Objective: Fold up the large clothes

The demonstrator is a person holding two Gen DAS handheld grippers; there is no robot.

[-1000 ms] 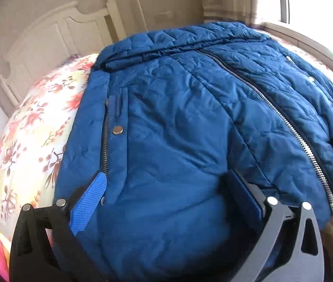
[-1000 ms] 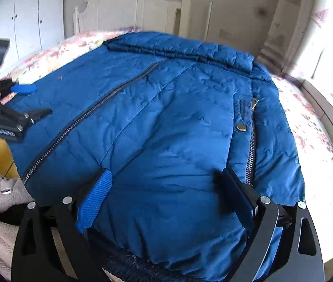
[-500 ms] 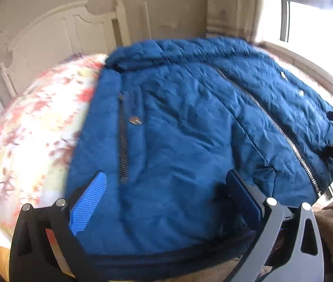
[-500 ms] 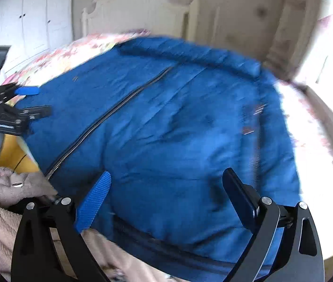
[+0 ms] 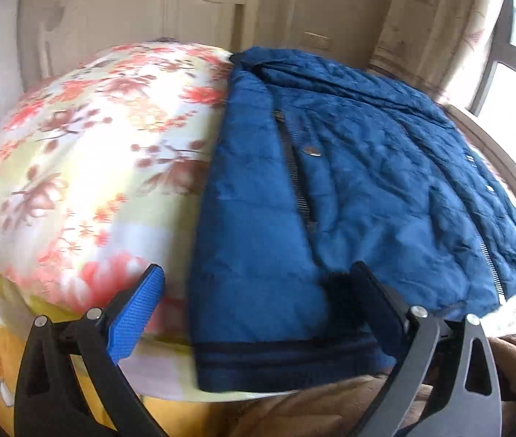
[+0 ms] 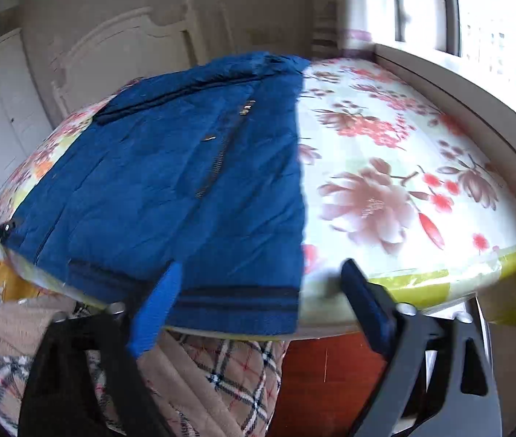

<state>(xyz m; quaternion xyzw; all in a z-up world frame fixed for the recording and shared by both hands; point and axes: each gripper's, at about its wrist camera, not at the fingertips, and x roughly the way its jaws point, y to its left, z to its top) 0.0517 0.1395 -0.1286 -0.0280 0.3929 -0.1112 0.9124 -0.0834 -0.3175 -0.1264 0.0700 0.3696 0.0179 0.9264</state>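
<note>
Both views low, facing jacket (image 5: pixel 349 189)

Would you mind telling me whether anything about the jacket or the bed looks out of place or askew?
Little stands out. The blue jacket lies flat and zipped on the floral bedspread, though its dark ribbed hem hangs slightly over the near edge of the bed. Both views are motion-blurred, so fine damage cannot be judged.

Floral bedsheet (image 5: pixel 86 167), white headboard (image 5: pixel 141 11), window (image 6: pixel 495 18), plaid garment (image 6: pixel 229 375)
</note>
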